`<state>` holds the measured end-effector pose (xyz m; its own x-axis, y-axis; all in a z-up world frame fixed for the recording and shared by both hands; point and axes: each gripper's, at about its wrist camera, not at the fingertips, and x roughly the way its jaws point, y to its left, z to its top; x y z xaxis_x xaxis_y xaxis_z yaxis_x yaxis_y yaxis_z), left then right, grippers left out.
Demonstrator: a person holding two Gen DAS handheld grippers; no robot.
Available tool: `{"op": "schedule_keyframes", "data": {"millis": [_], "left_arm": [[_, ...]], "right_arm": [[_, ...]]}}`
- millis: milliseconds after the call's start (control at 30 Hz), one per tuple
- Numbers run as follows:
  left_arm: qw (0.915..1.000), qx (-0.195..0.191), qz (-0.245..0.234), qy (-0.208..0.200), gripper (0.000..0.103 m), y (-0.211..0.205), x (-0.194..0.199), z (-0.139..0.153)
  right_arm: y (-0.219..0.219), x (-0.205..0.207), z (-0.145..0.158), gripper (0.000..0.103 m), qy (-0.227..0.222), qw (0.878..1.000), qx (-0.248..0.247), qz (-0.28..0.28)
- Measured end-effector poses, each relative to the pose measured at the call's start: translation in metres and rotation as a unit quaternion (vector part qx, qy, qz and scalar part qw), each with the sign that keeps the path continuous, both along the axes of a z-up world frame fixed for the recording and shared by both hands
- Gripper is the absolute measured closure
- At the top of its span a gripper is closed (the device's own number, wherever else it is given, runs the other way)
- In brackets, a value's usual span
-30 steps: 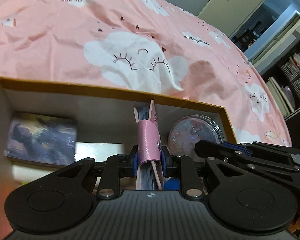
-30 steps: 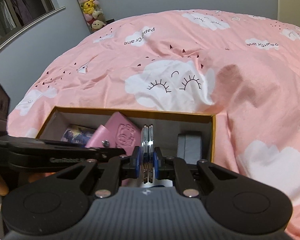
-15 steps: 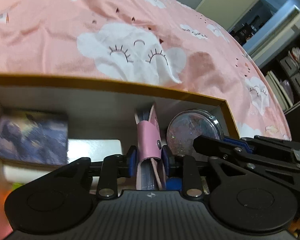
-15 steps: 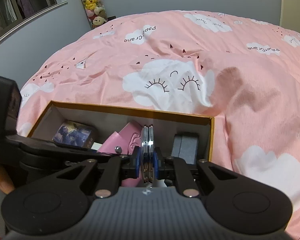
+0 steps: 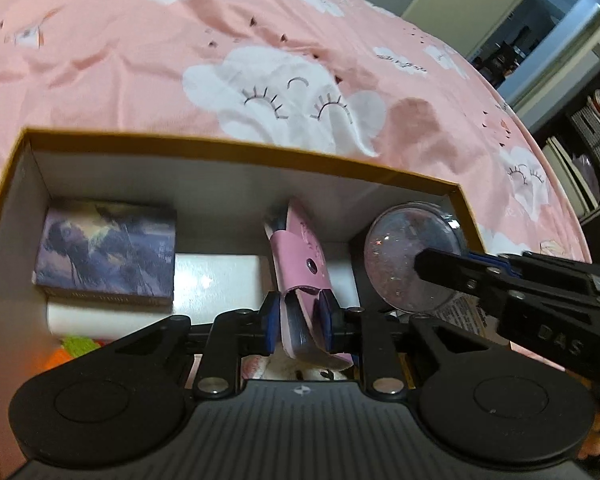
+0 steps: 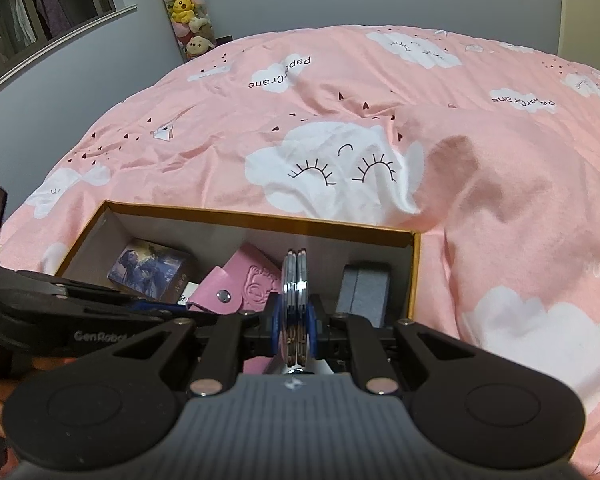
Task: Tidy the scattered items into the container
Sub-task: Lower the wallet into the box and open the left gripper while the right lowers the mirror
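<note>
A: Step check? Pink leather snap-button card wallet (image 5: 300, 268) is inside the open orange-rimmed cardboard box (image 5: 236, 148) on the pink cloud-print bed (image 5: 120, 60), mid-box, tilted, lower end between the left gripper (image 5: 299, 320) pads.

B: Placing step. Left jaws have just been closing, wallet between them, pads look pressed on it. Not released yet.

A: Right side?

B: Right gripper (image 6: 295, 322) jaws clamped on the clear round glitter-filled case (image 5: 414, 256), held on edge over the box's right end, beside a dark grey block (image 6: 366, 286).

A: Next move?

B: My read: lower both, open the jaws, back out straight so neither gripper snags the other. Tight fit: purple illustrated card box (image 5: 106, 254) on a white box (image 5: 216, 280) fills the left end.

A: Wallet condition?

B: Flap snapped shut, embossed face, card edges showing at the open end. Slim and stiff, will likely lean on the case.
</note>
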<state>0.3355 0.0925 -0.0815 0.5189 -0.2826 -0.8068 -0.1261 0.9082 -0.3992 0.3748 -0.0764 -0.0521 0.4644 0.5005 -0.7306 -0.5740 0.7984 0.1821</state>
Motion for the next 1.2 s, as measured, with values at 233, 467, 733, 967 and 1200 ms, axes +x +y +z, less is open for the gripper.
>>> {"op": "schedule_keyframes", "data": {"millis": [233, 467, 733, 967, 1200], "left_arm": [[1.0, -0.004, -0.005, 0.007, 0.08, -0.013, 0.009, -0.015], [0.9998, 0.007, -0.007, 0.019, 0.08, -0.021, 0.015, -0.02], [0.9994, 0.021, -0.003, 0.027, 0.075, -0.021, 0.012, -0.012], [0.9964, 0.08, 0.024, -0.017, 0.074, -0.02, -0.022, 0.022], [0.9864, 0.134, 0.078, -0.054, 0.074, -0.038, -0.067, 0.033]], "right_arm": [[-0.002, 0.0, -0.001, 0.088, -0.002, 1.0, -0.002, -0.002], [0.005, -0.002, -0.006, 0.089, -0.004, 1.0, -0.013, -0.003], [0.011, -0.005, -0.011, 0.089, -0.014, 0.999, -0.042, -0.012], [0.017, -0.008, -0.016, 0.088, -0.036, 0.997, -0.066, -0.017], [0.023, -0.017, -0.019, 0.088, -0.055, 0.995, -0.083, -0.016]]}}
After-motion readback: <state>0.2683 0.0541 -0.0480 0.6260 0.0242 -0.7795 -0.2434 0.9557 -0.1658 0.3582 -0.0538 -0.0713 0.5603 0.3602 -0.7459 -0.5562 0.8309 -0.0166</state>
